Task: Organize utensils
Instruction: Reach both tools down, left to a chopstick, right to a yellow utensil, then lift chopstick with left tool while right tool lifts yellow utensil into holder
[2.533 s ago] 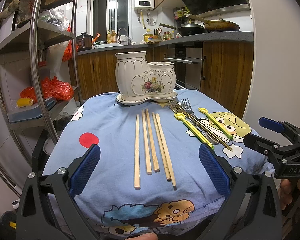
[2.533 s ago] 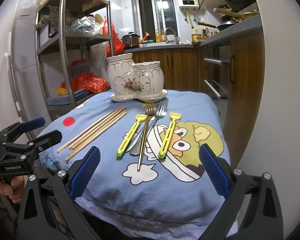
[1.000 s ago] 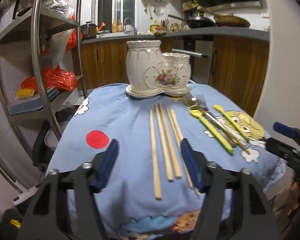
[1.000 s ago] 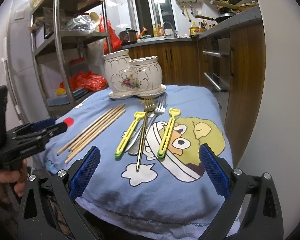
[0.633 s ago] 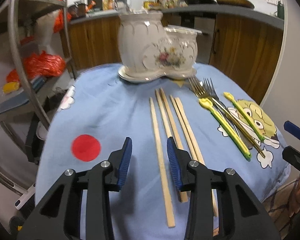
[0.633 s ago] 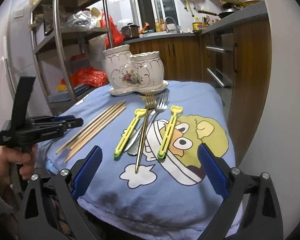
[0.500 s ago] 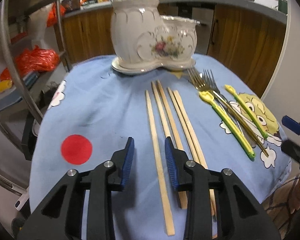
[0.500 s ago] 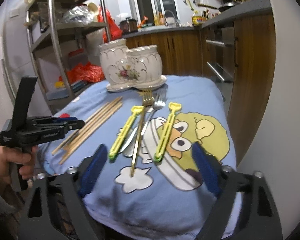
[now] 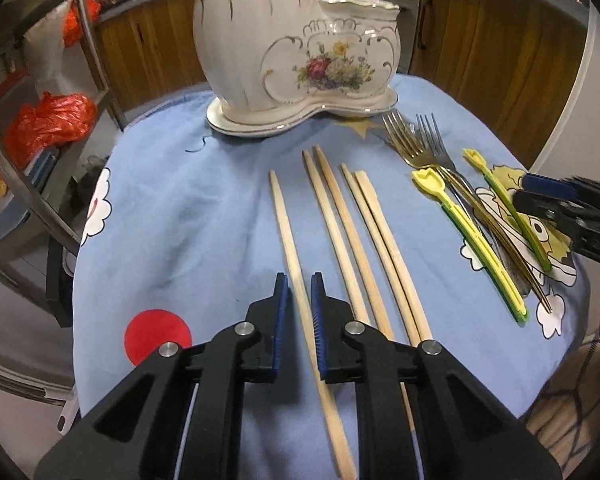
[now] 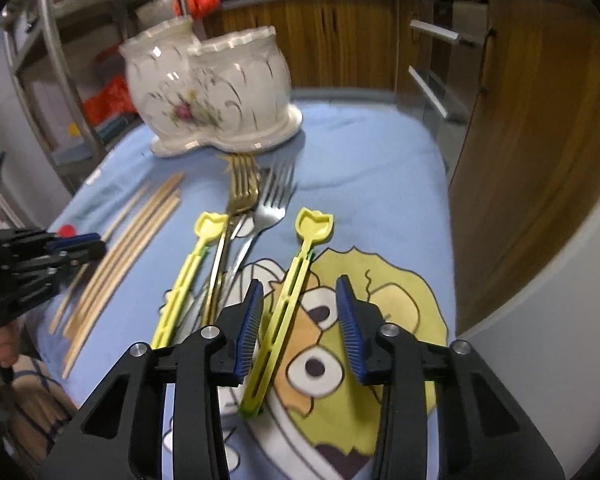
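Observation:
A white floral ceramic holder (image 9: 300, 52) with two compartments stands at the back of the blue cloth (image 9: 180, 200). Several wooden chopsticks (image 9: 340, 220) lie in front of it. My left gripper (image 9: 298, 284) straddles the leftmost chopstick (image 9: 284, 216); its jaws are closing, with a thin gap still showing at the pads. To the right lie a gold fork (image 10: 242, 192), a silver fork (image 10: 274, 200) and two yellow utensils (image 10: 188, 276). My right gripper (image 10: 299, 284) is closing around the right yellow utensil (image 10: 300, 256), which lies near the left pad, not pressed.
A steel shelf rack (image 9: 100, 68) with a red bag (image 9: 48, 120) stands left of the table. Wooden cabinets (image 9: 500, 60) and a drawer front (image 10: 428, 92) run behind and to the right. The cloth drops off at the near edge. A hand (image 10: 0, 344) holds the left gripper.
Both grippers came forward and tipped down toward the cloth. The left jaws narrowed around the leftmost chopstick. The right jaws narrowed from wide open around the right yellow utensil.

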### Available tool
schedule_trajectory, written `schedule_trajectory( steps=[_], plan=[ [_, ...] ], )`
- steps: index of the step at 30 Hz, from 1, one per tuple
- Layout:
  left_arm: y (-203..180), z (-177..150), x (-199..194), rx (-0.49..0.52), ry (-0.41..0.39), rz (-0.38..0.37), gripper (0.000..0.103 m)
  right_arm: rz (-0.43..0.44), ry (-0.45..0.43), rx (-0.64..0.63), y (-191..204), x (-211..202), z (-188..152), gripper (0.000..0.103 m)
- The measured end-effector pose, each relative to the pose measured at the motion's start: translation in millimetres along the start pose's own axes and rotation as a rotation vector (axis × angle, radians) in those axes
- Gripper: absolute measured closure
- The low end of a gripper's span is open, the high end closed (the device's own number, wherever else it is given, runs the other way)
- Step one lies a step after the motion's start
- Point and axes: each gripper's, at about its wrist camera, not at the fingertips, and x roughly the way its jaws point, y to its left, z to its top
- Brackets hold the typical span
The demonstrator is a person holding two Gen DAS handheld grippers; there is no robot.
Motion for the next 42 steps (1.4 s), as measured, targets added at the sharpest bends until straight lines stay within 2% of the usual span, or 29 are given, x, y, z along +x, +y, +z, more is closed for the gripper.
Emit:
schedule_trajectory(
  steps=[5, 12, 16, 20, 22, 26, 29, 34, 37, 39, 42],
  plan=[
    [6.0, 18.6, 6.6, 0.035, 0.141, -0.041, 0.091, -0.024, 0.100, -0.032, 6.6, 16.4, 14.0, 0.069],
    [5.3, 34.4, 15.1, 0.095, 0.284, -0.058, 0.091, -0.044, 0.207, -0.057, 7.3, 22.0, 29.1, 0.078],
    [2.7, 40.6, 18.2, 0.124, 0.350, -0.062, 0.091, -0.031, 0.287, -0.069, 4.1, 25.5, 37.5, 0.084],
    [5.8, 43.9, 19.2, 0.111, 0.359, -0.061, 0.097, -0.021, 0.314, -0.039, -3.7, 26.7, 43.3, 0.092],
    [10.1, 45.2, 17.4, 0.090, 0.336, -0.066, 0.099, -0.004, 0.296, -0.010, -8.3, 25.2, 43.9, 0.092],
    [21.1, 37.5, 6.9, 0.027, 0.232, -0.097, 0.099, 0.056, 0.232, 0.043, -16.3, 17.3, 43.9, 0.092],
    [28.7, 35.6, -8.3, -0.014, 0.128, -0.114, 0.099, 0.093, 0.169, 0.068, -21.1, 7.7, 50.9, 0.092],
    [46.0, 41.3, -45.8, -0.106, -0.089, -0.159, 0.099, 0.144, 0.021, 0.092, -18.9, -16.5, 64.5, 0.092],
    [55.9, 43.9, -66.8, -0.140, -0.213, -0.153, 0.099, 0.176, -0.079, 0.108, -16.1, -30.0, 72.4, 0.092],
    [53.2, 43.3, -78.0, -0.142, -0.282, -0.112, 0.099, 0.196, -0.137, 0.115, -10.2, -34.7, 78.3, 0.092],
    [56.7, 51.6, -82.5, -0.184, -0.387, -0.103, 0.099, 0.240, -0.231, 0.142, -7.4, -38.5, 87.8, 0.092]
  ],
)
